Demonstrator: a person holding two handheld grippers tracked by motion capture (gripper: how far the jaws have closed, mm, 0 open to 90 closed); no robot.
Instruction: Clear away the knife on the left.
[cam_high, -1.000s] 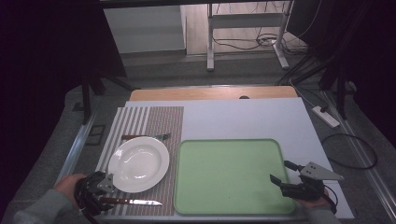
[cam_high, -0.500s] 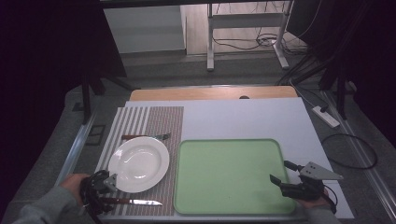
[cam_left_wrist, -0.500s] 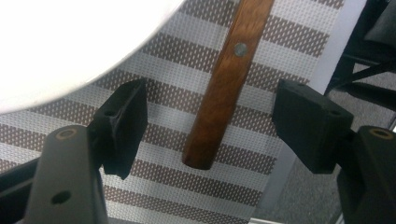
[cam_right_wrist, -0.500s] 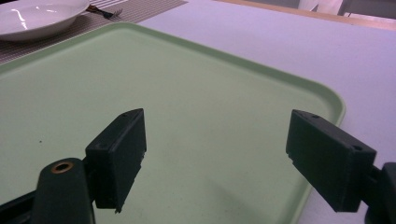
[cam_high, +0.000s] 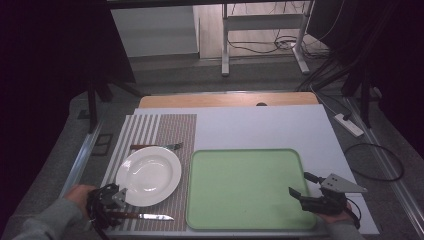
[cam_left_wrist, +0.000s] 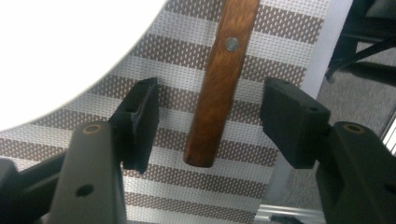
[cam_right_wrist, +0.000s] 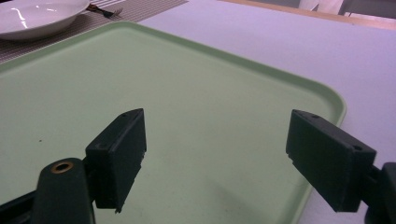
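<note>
The left tool (cam_left_wrist: 208, 123), jaws just closing yet untouching, straddles the brown wooden knife handle (cam_left_wrist: 218, 79); the right tool (cam_right_wrist: 215, 158) gapes over the pale green plastic tray (cam_right_wrist: 154, 98).

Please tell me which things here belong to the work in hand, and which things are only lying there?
In use:
- knife, its wooden handle between the open jaws, untouched
- left gripper, whose jaws have just been closing

Lying about:
- white plate
- fork behind the plate
- striped placemat
- green tray
- right gripper, open above the tray
</note>
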